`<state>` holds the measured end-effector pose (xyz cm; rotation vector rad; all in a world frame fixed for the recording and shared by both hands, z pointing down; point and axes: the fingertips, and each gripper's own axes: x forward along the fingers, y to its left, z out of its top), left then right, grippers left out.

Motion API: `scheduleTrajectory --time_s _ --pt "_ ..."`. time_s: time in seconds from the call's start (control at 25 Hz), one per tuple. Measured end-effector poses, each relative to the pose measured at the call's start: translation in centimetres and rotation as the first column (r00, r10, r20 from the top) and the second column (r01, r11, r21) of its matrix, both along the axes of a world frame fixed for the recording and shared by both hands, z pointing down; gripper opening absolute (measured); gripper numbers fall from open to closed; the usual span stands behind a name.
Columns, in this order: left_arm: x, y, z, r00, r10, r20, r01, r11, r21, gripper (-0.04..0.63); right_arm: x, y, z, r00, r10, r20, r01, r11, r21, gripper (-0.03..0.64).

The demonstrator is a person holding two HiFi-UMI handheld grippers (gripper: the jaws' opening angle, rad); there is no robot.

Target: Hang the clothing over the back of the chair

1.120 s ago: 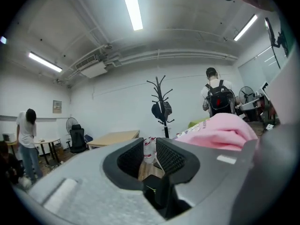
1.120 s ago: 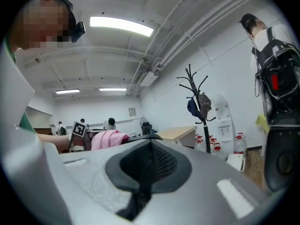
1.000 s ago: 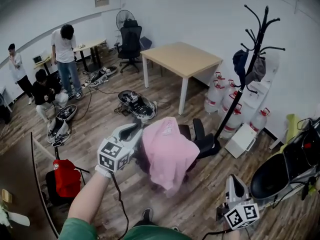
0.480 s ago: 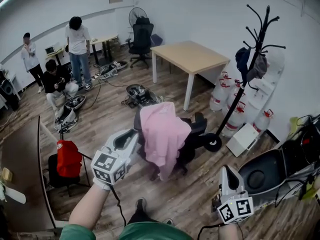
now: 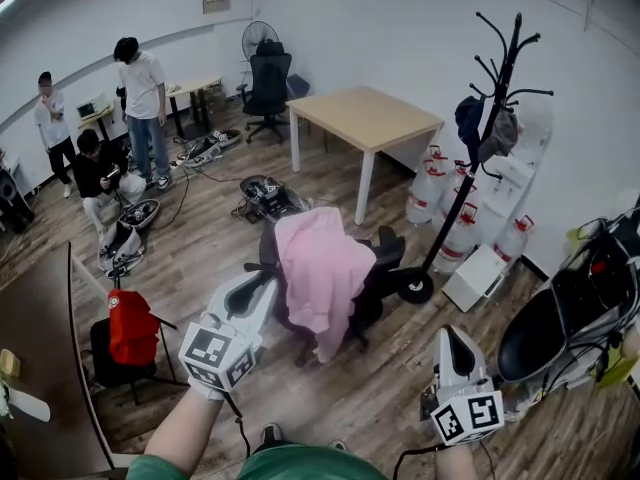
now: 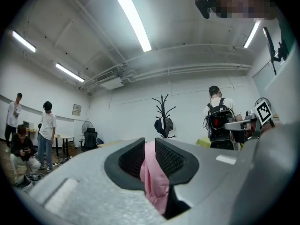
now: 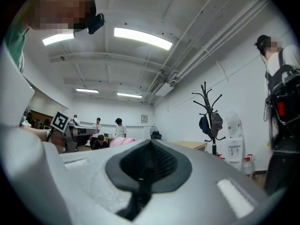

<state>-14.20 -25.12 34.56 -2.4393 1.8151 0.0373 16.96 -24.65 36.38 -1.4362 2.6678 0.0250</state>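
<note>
The pink clothing (image 5: 320, 268) lies draped over the back of a black office chair (image 5: 388, 253) in the middle of the wooden floor. My left gripper (image 5: 262, 283) points level at the clothing's left edge, a short way off it. Its jaws have just been closing a little. They still stand apart, with nothing gripped. In the left gripper view the pink clothing (image 6: 154, 182) shows through the gap of the left gripper (image 6: 150, 144). My right gripper (image 5: 450, 336) hangs low at the right, away from the chair. In its own view the right gripper (image 7: 151, 142) has its pads together and empty.
A black coat stand (image 5: 490, 118) with hung items rises behind the chair, beside several water jugs (image 5: 440, 193). A wooden table (image 5: 365, 118) stands further back. A red bag (image 5: 130, 328) sits at the left, a dark scooter (image 5: 570, 328) at the right. People (image 5: 140, 98) stand far left.
My left gripper has drawn back from the pink clothing, down and to the left in the head view. The clothing stays draped on the chair. The right gripper has shifted slightly.
</note>
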Motion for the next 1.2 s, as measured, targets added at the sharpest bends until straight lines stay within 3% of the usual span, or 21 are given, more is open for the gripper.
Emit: scheduleTrajectory --time_s 0.52,1.2 --pt "-4.8 -1.5 0.2 0.999 0.028 -0.030 -0.028 0.999 -0.015 0.077 -4.3 -1.3 -0.4 1.000 0.029 -0.012 -0.029 1.000 -0.006 -0.006" --pt "-6.3 -3.1 0.6 0.999 0.047 -0.015 -0.047 0.998 -0.035 0.077 -5.6 -2.2 -0.4 0.999 0.043 -0.012 -0.044 0.999 -0.012 -0.006"
